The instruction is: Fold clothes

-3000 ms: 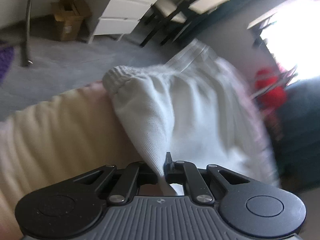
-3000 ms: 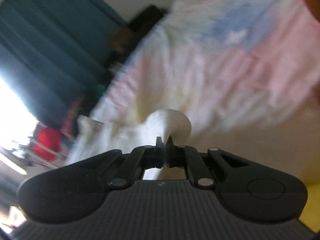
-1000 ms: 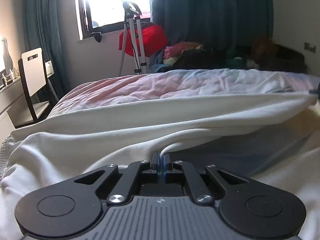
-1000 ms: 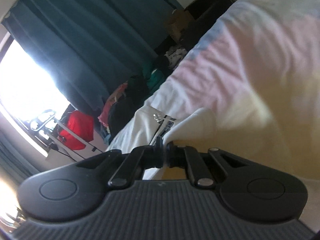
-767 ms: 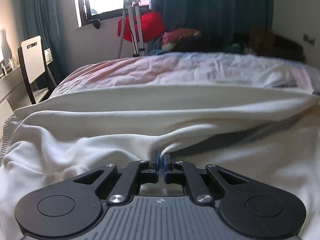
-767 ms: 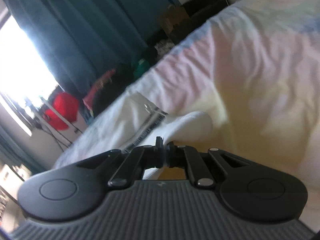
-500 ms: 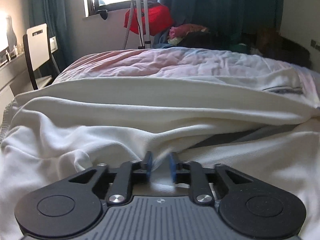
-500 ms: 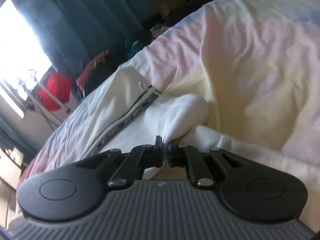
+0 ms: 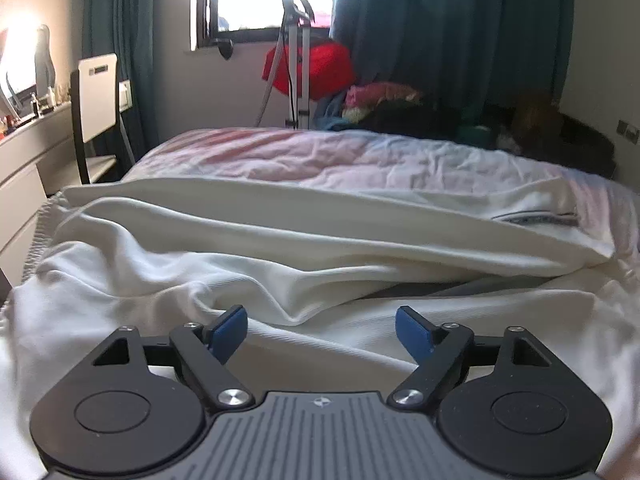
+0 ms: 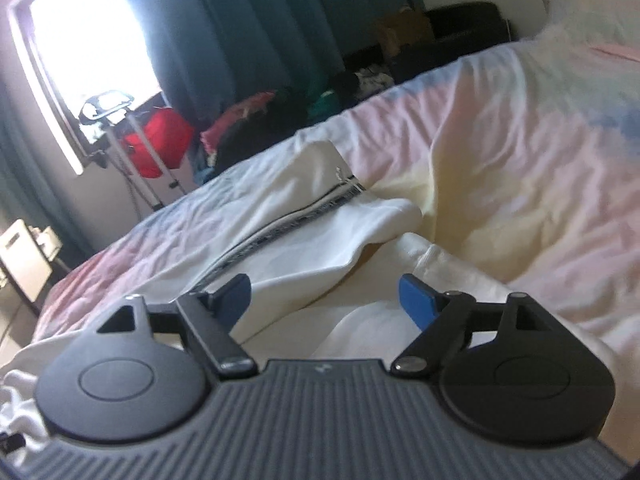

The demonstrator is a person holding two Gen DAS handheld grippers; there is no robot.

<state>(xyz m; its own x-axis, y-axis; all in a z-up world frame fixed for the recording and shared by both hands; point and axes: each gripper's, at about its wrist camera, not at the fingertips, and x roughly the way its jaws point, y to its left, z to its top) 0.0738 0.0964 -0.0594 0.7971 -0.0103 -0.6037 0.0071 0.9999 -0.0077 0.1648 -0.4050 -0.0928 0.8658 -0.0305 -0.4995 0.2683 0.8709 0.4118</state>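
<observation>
Holding both my left tongs [image 9: 322, 326] and right tongs [image 10: 324, 294] wide and empty over the white garment [image 9: 280, 248] on the bed [image 9: 320, 156], I judge creases need smoothing.

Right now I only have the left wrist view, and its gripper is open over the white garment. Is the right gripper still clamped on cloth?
Observer: No. The right gripper is open too, its blue pads spread wide with nothing between them; the white garment lies below it on the bed.
Operator: My view shows a dark striped band at the far right edge of the garment. Can you see where it runs?
Observer: In the right wrist view the striped band runs lengthwise along the garment, under a folded-over layer.
Operator: Anything beyond that end?
Observer: Only pastel bedding, and a pale pillow at the top right corner.
</observation>
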